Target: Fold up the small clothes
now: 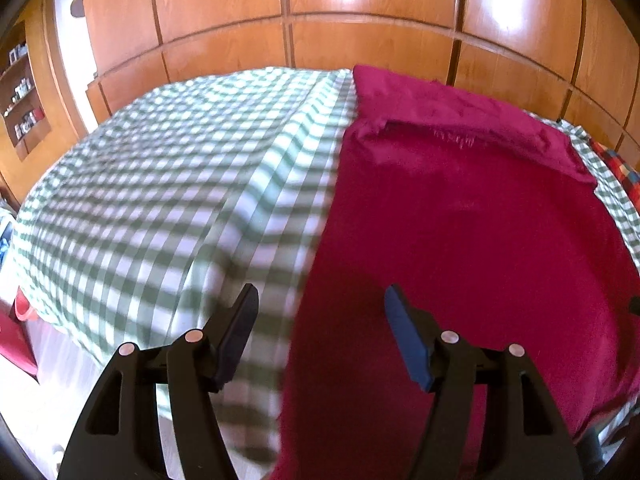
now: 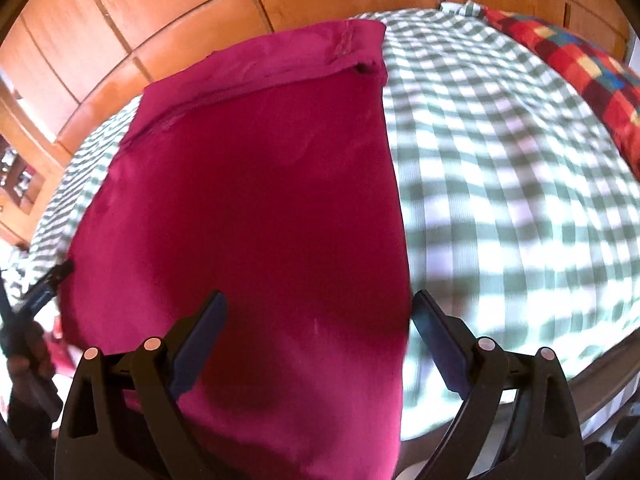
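Observation:
A magenta garment [image 1: 472, 232] lies spread flat on a bed with a green-and-white checked sheet [image 1: 160, 184]. Its far end is folded over, with a hem showing. My left gripper [image 1: 322, 300] is open above the garment's left edge, holding nothing. In the right wrist view the garment [image 2: 256, 200] fills the middle, hanging over the near bed edge. My right gripper [image 2: 318, 306] is open above the garment's right edge, holding nothing. The left gripper [image 2: 48, 284] shows at the garment's left edge in the right wrist view.
Wooden wardrobe panels [image 1: 320, 20] stand behind the bed. A red patchwork pillow [image 2: 580, 68] lies at the far right of the checked sheet [image 2: 500, 160]. Shelves with small items [image 1: 22, 100] are at the left. A red object [image 1: 16, 340] sits beside the bed at left.

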Action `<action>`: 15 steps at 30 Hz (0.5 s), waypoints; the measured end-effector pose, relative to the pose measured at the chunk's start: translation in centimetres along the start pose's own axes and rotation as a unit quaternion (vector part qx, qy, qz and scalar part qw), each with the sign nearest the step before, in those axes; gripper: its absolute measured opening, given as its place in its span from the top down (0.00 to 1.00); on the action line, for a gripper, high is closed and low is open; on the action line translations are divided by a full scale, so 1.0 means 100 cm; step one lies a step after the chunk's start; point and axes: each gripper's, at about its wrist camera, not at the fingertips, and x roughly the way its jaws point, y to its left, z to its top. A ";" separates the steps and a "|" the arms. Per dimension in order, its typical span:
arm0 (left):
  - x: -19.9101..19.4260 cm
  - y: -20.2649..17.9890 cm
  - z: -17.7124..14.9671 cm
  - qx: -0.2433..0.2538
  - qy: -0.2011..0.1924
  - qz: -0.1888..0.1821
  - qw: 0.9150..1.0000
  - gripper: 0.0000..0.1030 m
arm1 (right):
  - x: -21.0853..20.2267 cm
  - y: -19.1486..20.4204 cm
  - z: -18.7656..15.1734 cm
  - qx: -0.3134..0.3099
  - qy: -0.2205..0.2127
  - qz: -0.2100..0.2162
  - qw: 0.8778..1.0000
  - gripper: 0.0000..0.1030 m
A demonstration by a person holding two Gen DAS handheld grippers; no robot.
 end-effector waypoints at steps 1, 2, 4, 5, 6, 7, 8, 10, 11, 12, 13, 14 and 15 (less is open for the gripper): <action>-0.001 0.003 -0.004 -0.003 0.005 -0.006 1.000 0.36 | -0.004 -0.002 -0.006 0.005 0.007 0.011 1.000 0.10; -0.002 0.005 -0.008 -0.004 0.009 -0.011 1.000 0.37 | -0.007 -0.004 -0.012 0.010 0.013 0.024 1.000 0.10; -0.006 0.007 -0.018 -0.006 0.018 -0.023 1.000 0.40 | -0.012 -0.005 -0.023 0.010 0.026 0.041 0.999 0.10; -0.008 0.008 -0.023 -0.005 0.022 -0.029 0.999 0.43 | -0.014 -0.003 -0.029 0.005 0.032 0.046 0.998 0.12; -0.011 0.008 -0.029 -0.003 0.026 -0.037 0.999 0.46 | -0.014 -0.002 -0.032 -0.001 0.037 0.047 0.998 0.15; -0.013 0.007 -0.033 -0.001 0.030 -0.044 0.999 0.48 | -0.014 0.000 -0.038 -0.010 0.046 0.048 0.998 0.18; -0.015 0.006 -0.036 0.001 0.034 -0.050 0.998 0.55 | -0.012 0.003 -0.042 -0.017 0.053 0.047 0.997 0.26; -0.019 0.004 -0.041 0.013 0.038 -0.061 0.997 0.66 | -0.006 0.005 -0.046 -0.027 0.063 0.040 0.997 0.38; -0.019 0.003 -0.042 0.017 0.039 -0.064 0.997 0.71 | -0.003 0.006 -0.047 -0.029 0.067 0.038 0.997 0.51; -0.019 0.002 -0.043 0.017 0.041 -0.066 0.997 0.79 | -0.002 0.007 -0.047 -0.030 0.069 0.035 0.997 0.67; -0.018 0.002 -0.042 0.017 0.044 -0.070 0.996 0.84 | -0.001 0.010 -0.047 -0.032 0.071 0.036 0.996 0.74; -0.018 0.001 -0.042 0.020 0.045 -0.073 0.996 0.94 | -0.004 0.012 -0.046 -0.033 0.068 0.042 0.996 0.81; -0.020 0.000 -0.040 0.023 0.044 -0.075 0.996 0.96 | -0.008 0.015 -0.044 -0.033 0.061 0.051 0.996 0.87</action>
